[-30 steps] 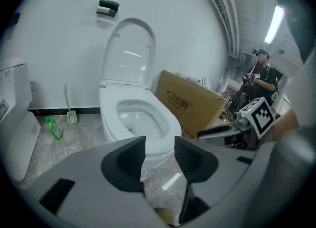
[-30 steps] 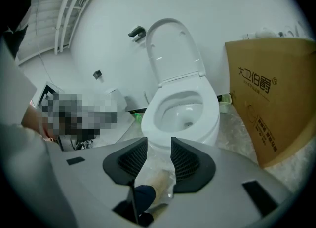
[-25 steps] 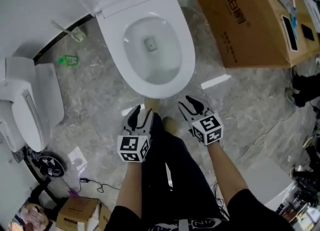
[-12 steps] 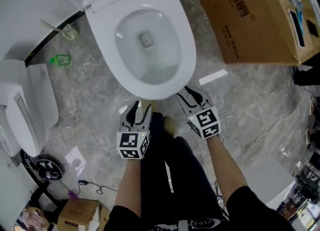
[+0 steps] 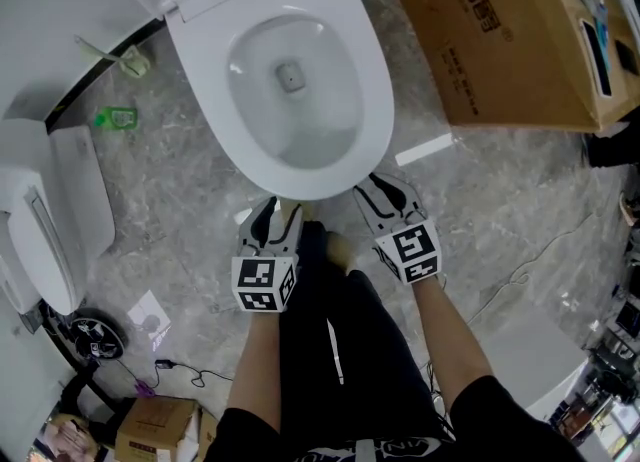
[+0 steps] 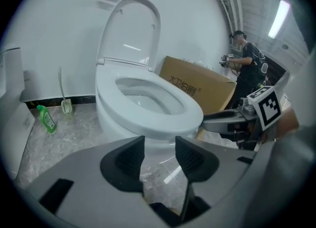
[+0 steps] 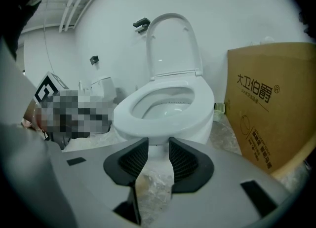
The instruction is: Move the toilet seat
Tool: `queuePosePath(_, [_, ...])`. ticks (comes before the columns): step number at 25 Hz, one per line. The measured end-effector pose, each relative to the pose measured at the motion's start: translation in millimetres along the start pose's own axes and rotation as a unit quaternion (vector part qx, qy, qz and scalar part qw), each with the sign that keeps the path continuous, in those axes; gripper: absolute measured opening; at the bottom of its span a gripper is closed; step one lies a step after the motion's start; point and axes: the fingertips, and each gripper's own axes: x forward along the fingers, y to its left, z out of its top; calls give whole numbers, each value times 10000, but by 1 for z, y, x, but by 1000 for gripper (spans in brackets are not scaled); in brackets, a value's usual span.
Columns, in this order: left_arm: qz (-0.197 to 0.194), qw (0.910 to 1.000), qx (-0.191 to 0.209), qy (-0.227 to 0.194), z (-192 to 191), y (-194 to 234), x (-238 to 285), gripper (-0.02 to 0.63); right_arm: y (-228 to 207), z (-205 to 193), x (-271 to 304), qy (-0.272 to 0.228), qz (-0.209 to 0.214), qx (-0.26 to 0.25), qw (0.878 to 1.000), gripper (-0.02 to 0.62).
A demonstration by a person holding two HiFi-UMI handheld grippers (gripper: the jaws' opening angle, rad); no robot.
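Presently, the toilet seat (image 5: 376, 100), seemingly flat on the bowl (image 5: 292, 115) at the far edge of the floor (image 5: 180, 212), is ungripped: left tongs (image 6: 159, 145) stand apart and empty, right tongs (image 7: 158, 149) are closing on nothing, so a premature pinch could glance off the smooth front rim.

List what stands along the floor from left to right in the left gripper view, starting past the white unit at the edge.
green bottle → toilet brush → toilet → cardboard box → person standing far back
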Motion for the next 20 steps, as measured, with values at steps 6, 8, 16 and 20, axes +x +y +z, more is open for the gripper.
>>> queuePosePath(6, [50,9998,-195,-51,6,5,-3,195,4,15,-11,-81,27,9,10000,138])
queuePosePath(8, [43,9999,-102,-112,13,3,-6,193,5,21,-16,-122,37,60,9999,138])
queuePosePath(16, [-17,9998,-44,-208,34,-6,-24,166,9,41,-31,-156,53,182,9997,132])
queuePosePath(20, [-104,9995,-73,-299,47,-9,-31,164,9,54,-38,-267,54,247,9993,129])
